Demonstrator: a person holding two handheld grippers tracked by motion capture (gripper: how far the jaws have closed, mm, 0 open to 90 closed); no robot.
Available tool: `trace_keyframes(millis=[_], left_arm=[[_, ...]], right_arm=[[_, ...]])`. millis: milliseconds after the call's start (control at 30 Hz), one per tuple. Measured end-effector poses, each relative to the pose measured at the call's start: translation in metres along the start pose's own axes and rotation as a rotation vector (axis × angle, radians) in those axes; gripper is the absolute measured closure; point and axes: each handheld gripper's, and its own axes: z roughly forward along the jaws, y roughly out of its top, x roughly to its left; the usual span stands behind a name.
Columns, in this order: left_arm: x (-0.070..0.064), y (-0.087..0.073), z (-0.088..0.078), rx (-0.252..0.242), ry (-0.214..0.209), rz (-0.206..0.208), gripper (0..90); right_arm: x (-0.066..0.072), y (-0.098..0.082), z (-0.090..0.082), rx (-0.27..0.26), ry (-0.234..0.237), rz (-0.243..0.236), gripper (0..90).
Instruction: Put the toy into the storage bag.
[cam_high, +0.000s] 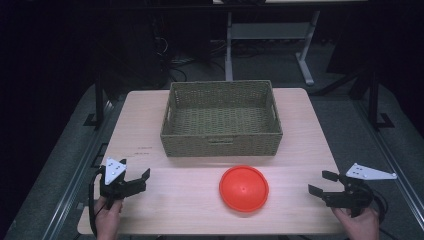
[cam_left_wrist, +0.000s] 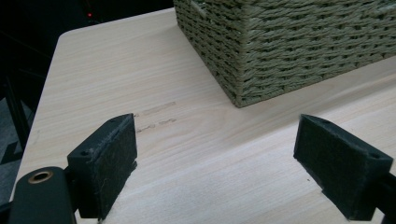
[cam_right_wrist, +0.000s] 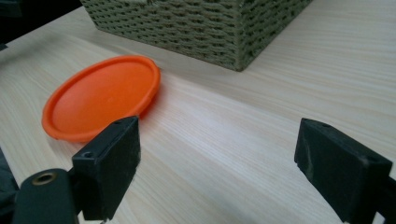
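- Orange plate (cam_high: 244, 188) lies upside down just in front of the woven basket (cam_high: 221, 118), apparently awaiting pickup.
- Right gripper (cam_high: 320, 183) gapes empty, nearer the plate than the basket.
- Left gripper (cam_high: 141, 180), also agape, idles opposite.

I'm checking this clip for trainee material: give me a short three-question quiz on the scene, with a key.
1. True or false: the orange plate lies inside the woven basket.
2. Which gripper is nearer the plate: A, the left gripper, or B, the right gripper?
3. Fill in: the jaws of both grippers stand ____, with nothing between them.

Key
1. False. It lies on the table, in front of the basket.
2. B. In the right gripper view the plate sits just past one jaw.
3. Open.
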Motion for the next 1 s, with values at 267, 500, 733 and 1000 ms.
trace_keyframes(millis=[267,500,733,1000], left_arm=[[-0.002,0.000,0.003,0.001,-0.017,0.007,12.8],[-0.003,-0.001,0.004,0.000,-0.017,0.014,12.8],[-0.005,0.000,0.004,-0.001,-0.014,0.025,12.8],[-0.002,-0.001,0.002,-0.005,0.006,0.017,12.8]], right_arm=[[0.017,0.010,0.012,0.031,0.052,-0.014,14.3],[0.032,0.024,0.031,0.085,0.055,-0.044,14.7],[0.043,0.036,0.058,0.162,0.099,-0.070,19.0],[0.054,0.046,0.091,0.267,0.112,-0.070,25.2]])
